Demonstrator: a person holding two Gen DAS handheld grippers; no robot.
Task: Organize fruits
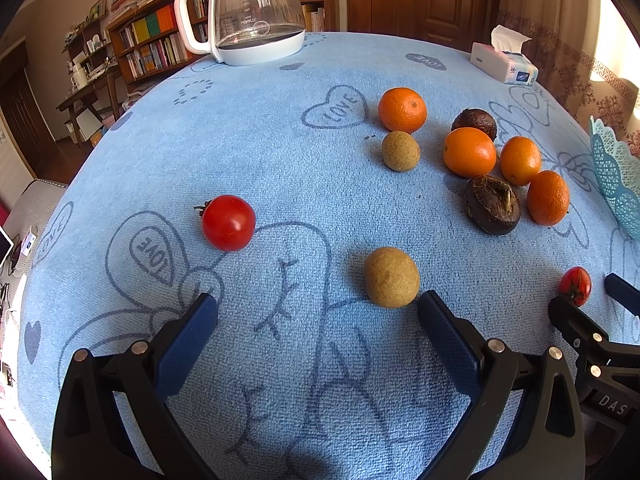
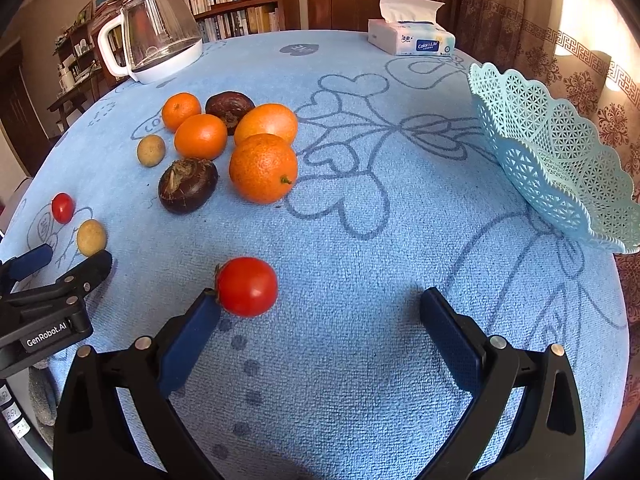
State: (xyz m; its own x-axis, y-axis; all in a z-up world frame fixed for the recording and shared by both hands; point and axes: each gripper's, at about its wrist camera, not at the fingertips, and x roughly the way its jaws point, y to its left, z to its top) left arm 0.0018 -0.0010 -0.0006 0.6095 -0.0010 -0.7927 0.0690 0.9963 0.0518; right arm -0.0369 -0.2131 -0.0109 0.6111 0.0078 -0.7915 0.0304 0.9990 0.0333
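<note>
Loose fruit lies on a blue towel-covered table (image 1: 304, 160). My left gripper (image 1: 318, 304) is open, low over the cloth, and a tan round fruit (image 1: 391, 276) sits just ahead of its right finger. A red tomato (image 1: 228, 222) lies further off to the left. My right gripper (image 2: 320, 302) is open too, with a second tomato (image 2: 247, 286) resting against its left fingertip. Several oranges (image 2: 262, 168), two dark brown fruits (image 2: 187, 185) and another tan fruit (image 2: 151, 150) are clustered beyond. A light blue lattice basket (image 2: 560, 152) stands at the right, holding no fruit that I can see.
A glass kettle with a white base (image 1: 248, 12) stands at the table's far left edge. A tissue pack (image 2: 412, 38) is at the far side. Bookshelves and a wooden door lie behind. The left gripper (image 2: 66, 260) shows at the right wrist view's left edge.
</note>
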